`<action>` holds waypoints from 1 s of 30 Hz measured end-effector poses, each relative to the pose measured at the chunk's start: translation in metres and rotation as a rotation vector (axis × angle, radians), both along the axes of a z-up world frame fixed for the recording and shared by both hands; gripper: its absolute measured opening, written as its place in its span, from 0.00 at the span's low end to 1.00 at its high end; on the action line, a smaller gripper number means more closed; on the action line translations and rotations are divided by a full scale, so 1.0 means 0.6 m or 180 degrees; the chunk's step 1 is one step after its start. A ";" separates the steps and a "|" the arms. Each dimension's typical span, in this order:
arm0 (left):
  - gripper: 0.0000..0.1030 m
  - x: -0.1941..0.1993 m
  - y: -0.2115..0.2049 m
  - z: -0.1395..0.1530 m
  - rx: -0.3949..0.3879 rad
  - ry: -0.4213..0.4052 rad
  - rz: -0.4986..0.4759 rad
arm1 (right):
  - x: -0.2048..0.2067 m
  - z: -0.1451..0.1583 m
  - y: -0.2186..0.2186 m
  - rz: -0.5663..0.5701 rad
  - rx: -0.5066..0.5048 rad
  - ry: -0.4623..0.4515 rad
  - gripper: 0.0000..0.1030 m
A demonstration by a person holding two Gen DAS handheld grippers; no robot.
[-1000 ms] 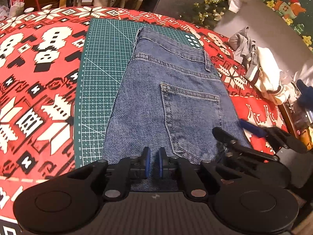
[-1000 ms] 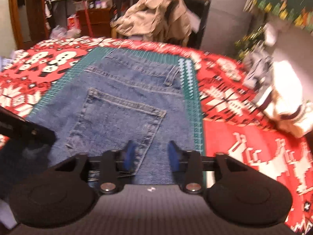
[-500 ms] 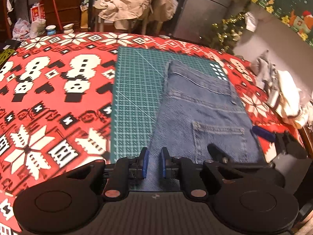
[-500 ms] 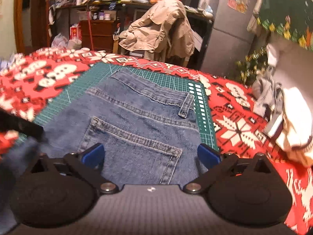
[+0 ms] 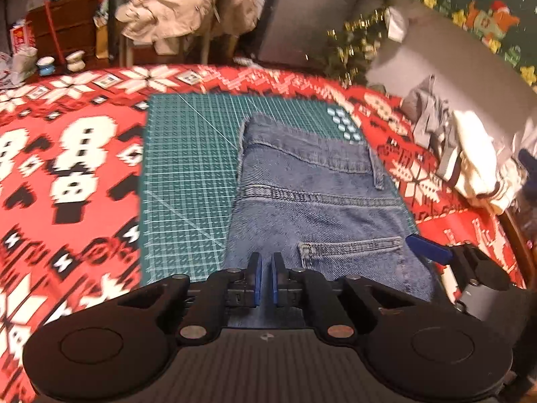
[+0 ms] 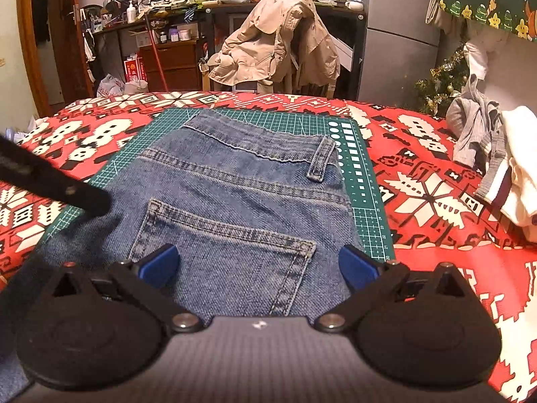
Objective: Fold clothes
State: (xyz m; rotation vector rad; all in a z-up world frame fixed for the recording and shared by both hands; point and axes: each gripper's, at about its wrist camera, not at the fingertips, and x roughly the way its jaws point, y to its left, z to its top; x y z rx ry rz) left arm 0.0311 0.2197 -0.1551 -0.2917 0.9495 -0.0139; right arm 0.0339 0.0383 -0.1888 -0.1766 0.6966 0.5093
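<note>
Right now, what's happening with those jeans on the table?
A person is folding clothes with a hand-held gripper in each hand. The folded blue jeans lie back pocket up on a green cutting mat. The right hand-held gripper is wide open above them, holding nothing. The left hand-held gripper is nearly shut at their near edge, closing.

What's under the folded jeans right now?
The jeans lie on a green cutting mat, which sits on the red patterned cloth. Whatever lies beneath the denim itself is covered.
</note>
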 end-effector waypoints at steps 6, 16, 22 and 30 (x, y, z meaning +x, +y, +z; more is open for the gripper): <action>0.03 0.014 0.011 -0.015 -0.0106 0.0040 -0.0002 | 0.003 0.003 0.000 0.0007 -0.0010 -0.0002 0.99; 0.03 0.047 -0.004 0.005 -0.0039 0.0041 -0.0038 | 0.006 0.005 -0.003 0.0013 -0.0017 -0.0003 0.99; 0.03 -0.022 -0.010 -0.006 -0.0007 0.0123 -0.0138 | 0.006 0.006 -0.001 0.0015 -0.0019 -0.0003 0.99; 0.03 -0.061 -0.003 0.009 -0.0096 0.0101 -0.0147 | 0.006 0.007 -0.001 0.0014 -0.0017 -0.0002 0.99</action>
